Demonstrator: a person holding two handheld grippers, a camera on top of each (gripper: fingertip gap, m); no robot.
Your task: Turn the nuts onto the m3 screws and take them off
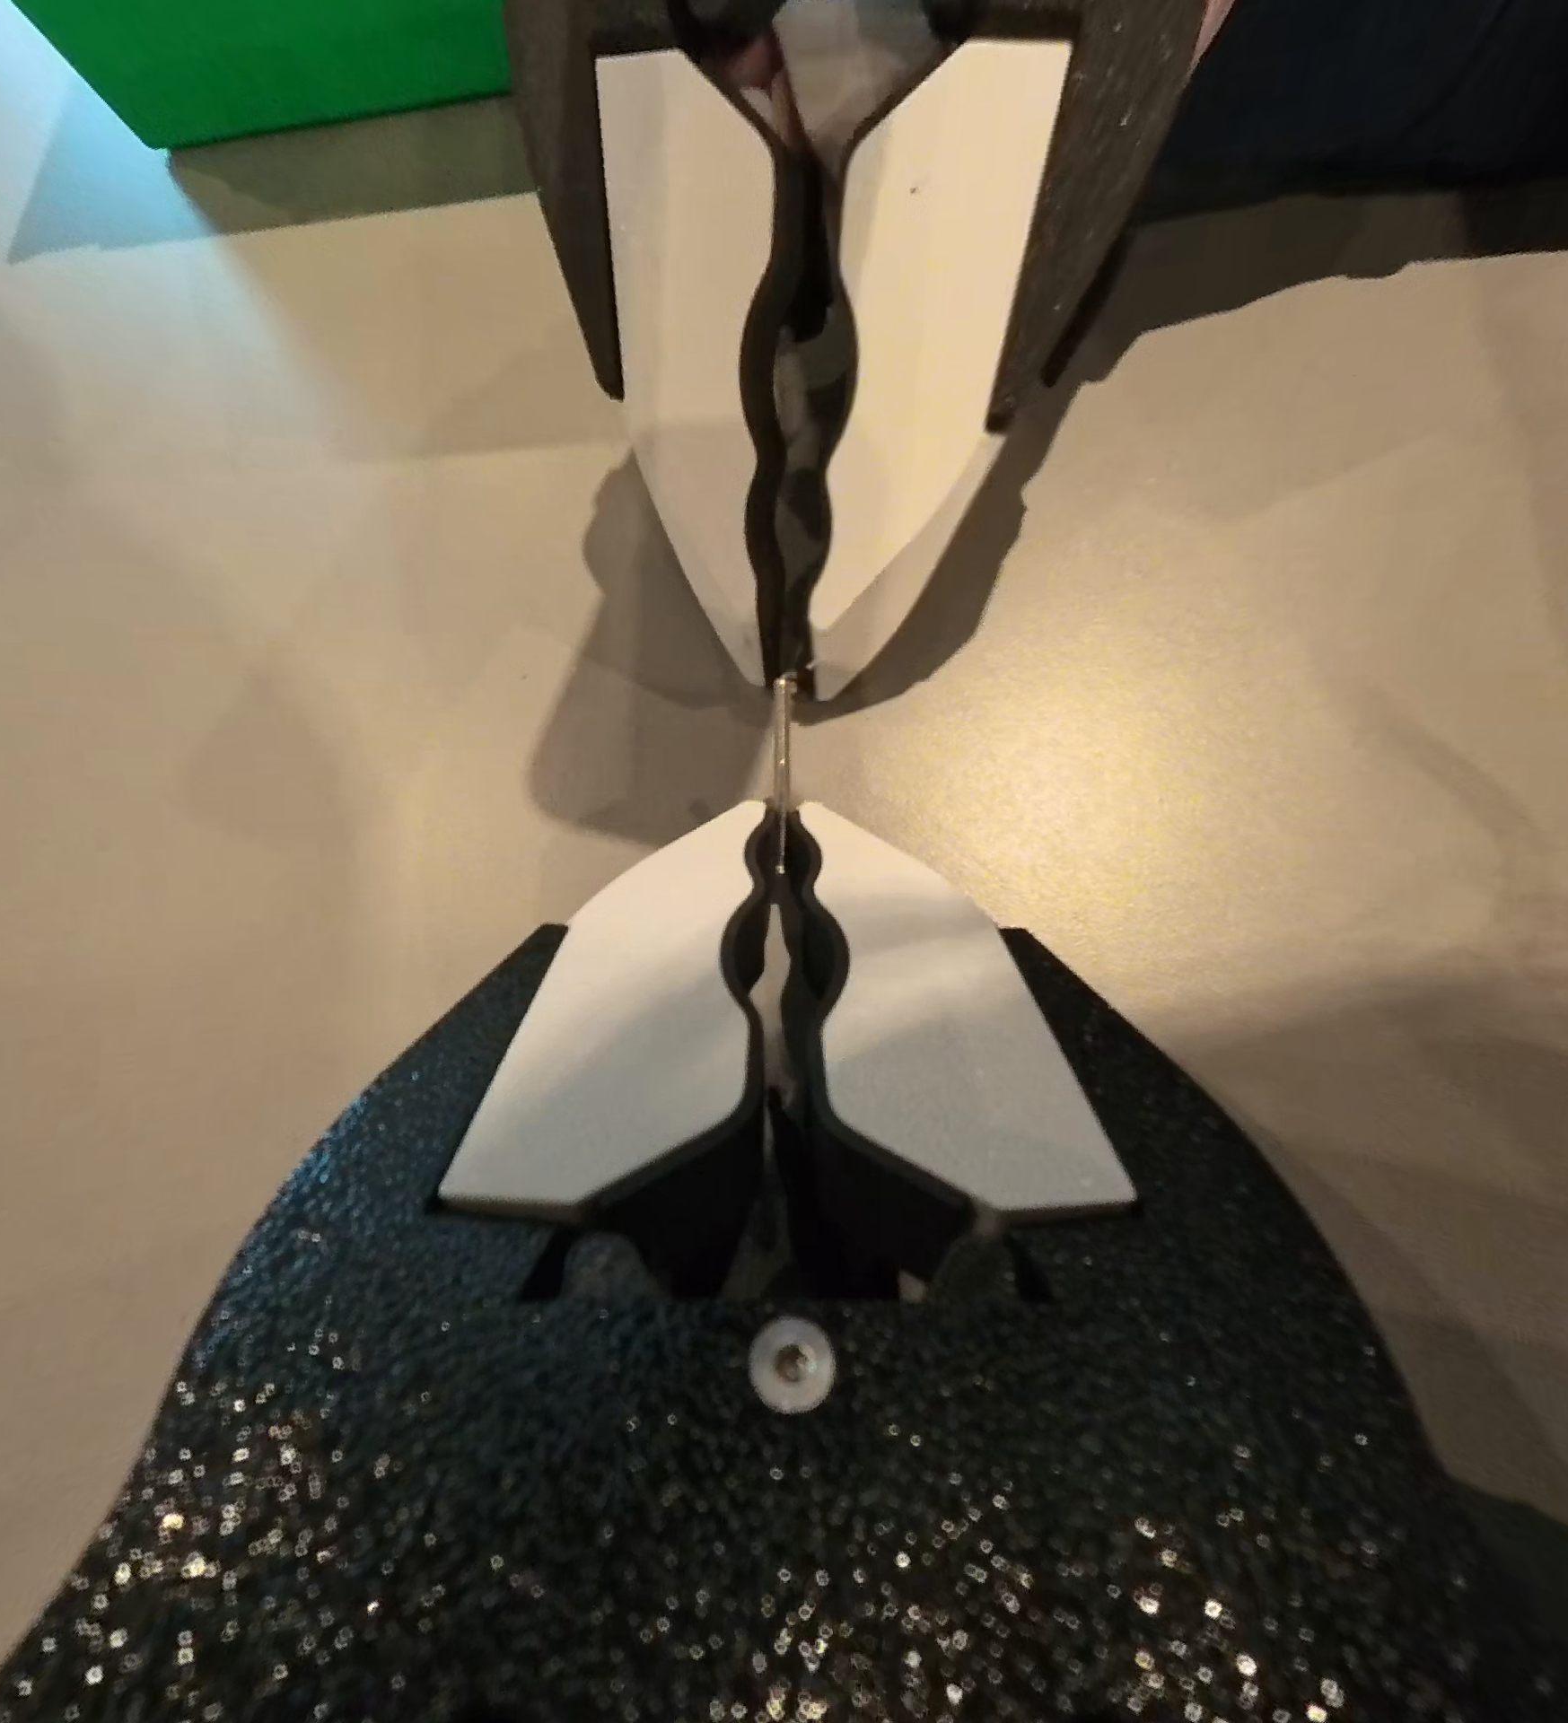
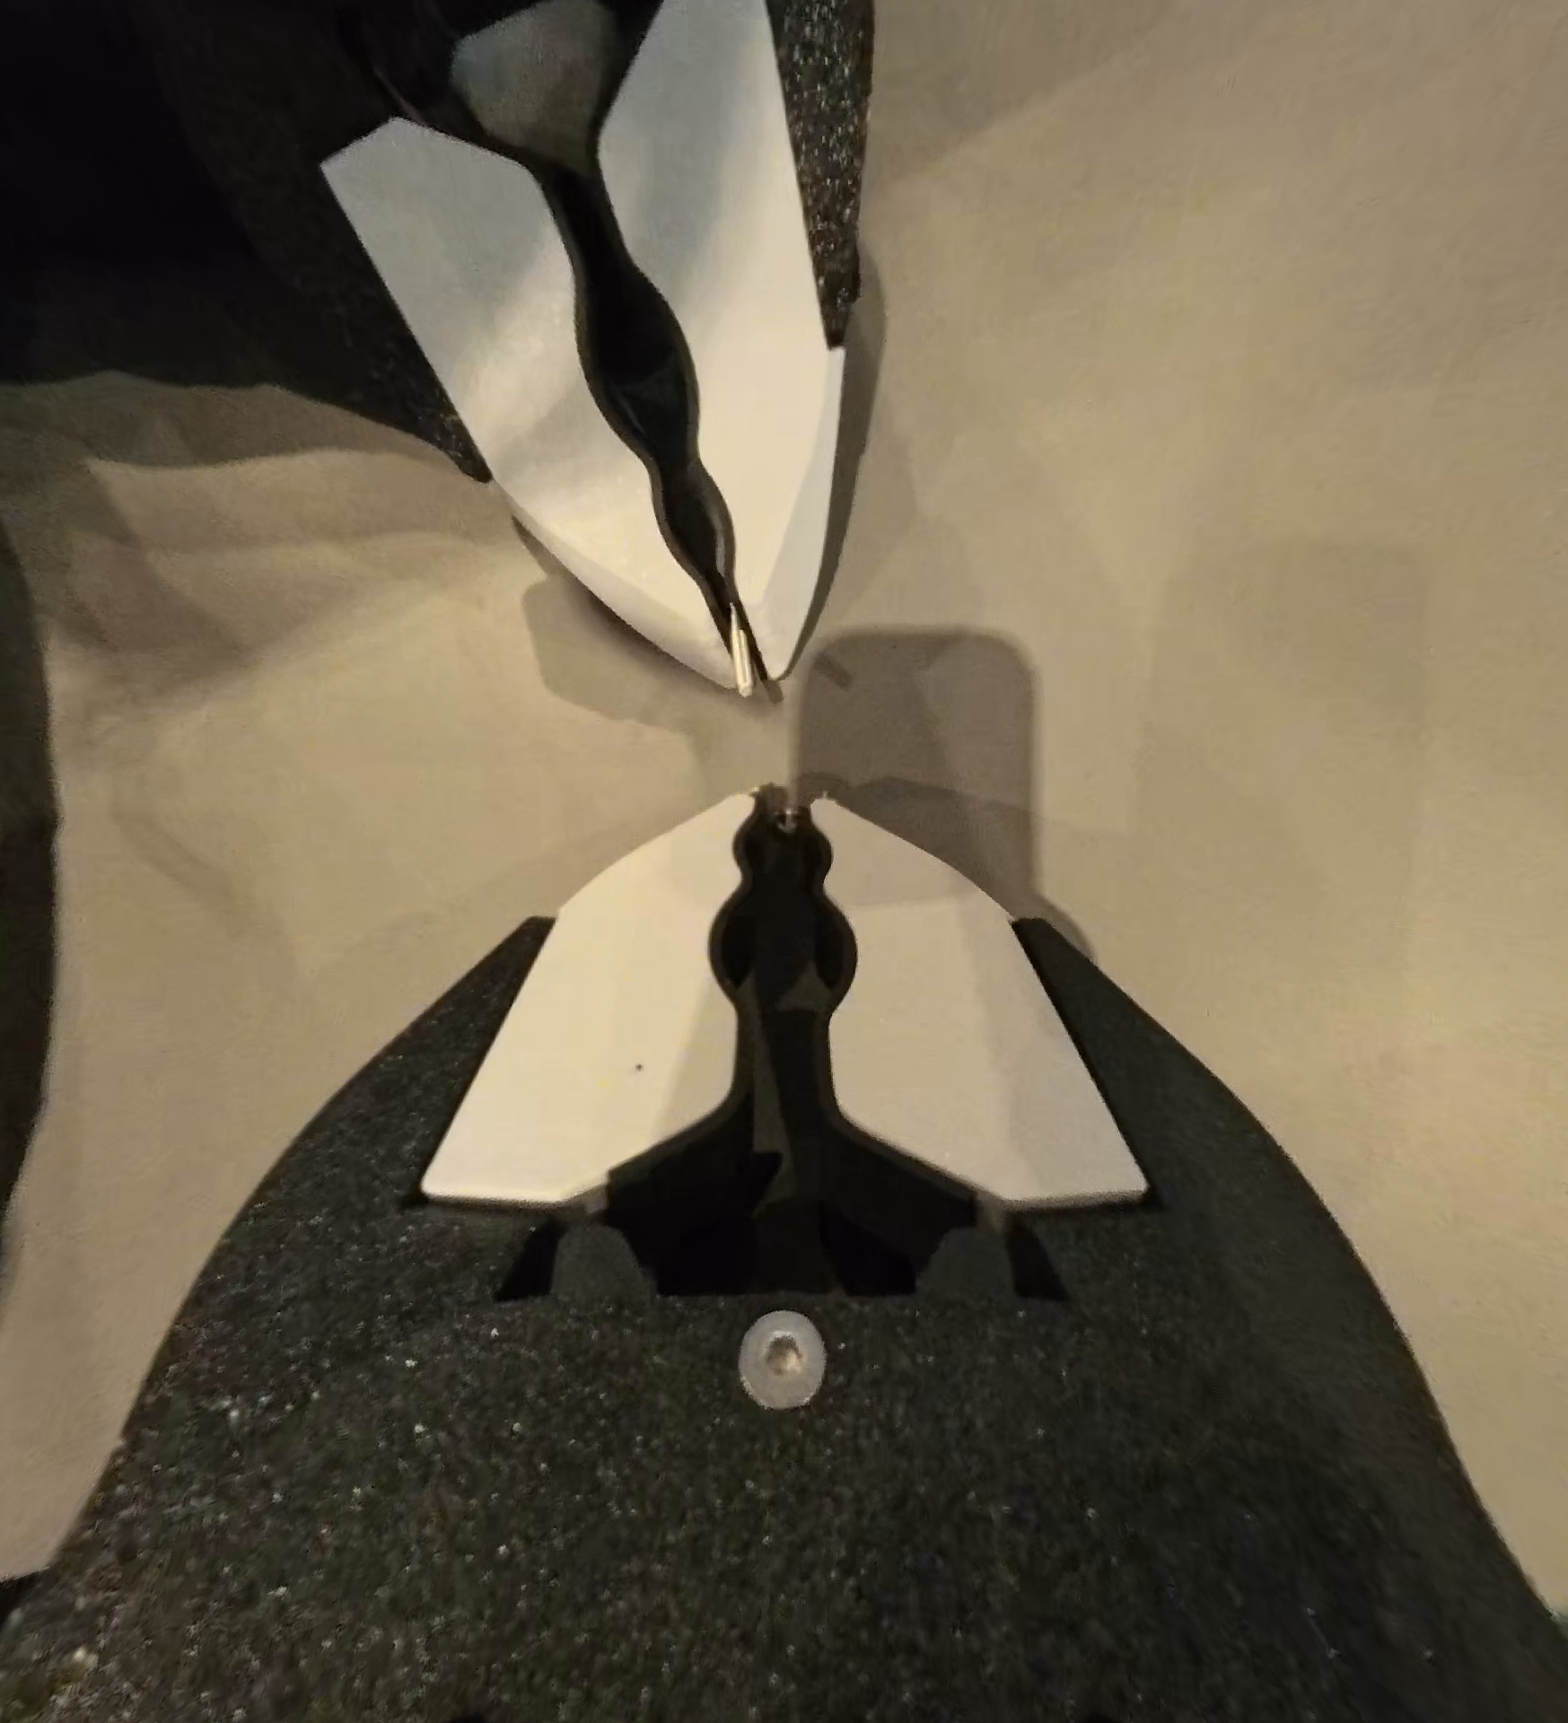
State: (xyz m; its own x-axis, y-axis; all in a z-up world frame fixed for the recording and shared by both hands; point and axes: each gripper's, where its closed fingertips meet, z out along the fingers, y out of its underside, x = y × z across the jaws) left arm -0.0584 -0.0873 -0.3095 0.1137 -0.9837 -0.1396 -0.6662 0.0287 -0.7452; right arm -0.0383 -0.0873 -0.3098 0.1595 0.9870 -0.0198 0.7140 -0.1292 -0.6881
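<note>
Two tongs face each other tip to tip over the beige tabletop (image 1: pixel 202 839). Nearest, my left tongs (image 1: pixel 781 809) are clenched on the shank of an M3 screw (image 1: pixel 781 755), its tail pinched between the dark pads and the rest running straight ahead of the tips. At the far end of that shank, my right tongs (image 2: pixel 784 802) pinch something small and metallic at their very tips, which I judge to be the nut (image 2: pixel 787 819); it is too small to make out clearly. The left view shows screw and right tips meeting; the right view shows them apart, so I cannot tell whether the thread has engaged. Beyond the right tongs, at the far left, stands a green box (image 1: pixel 276 75), well apart. Risks: slight tilt between the tongs would cross-thread the nut; too light a pinch would let it slip and drop; twisting could spin the screw in my left pads.
</note>
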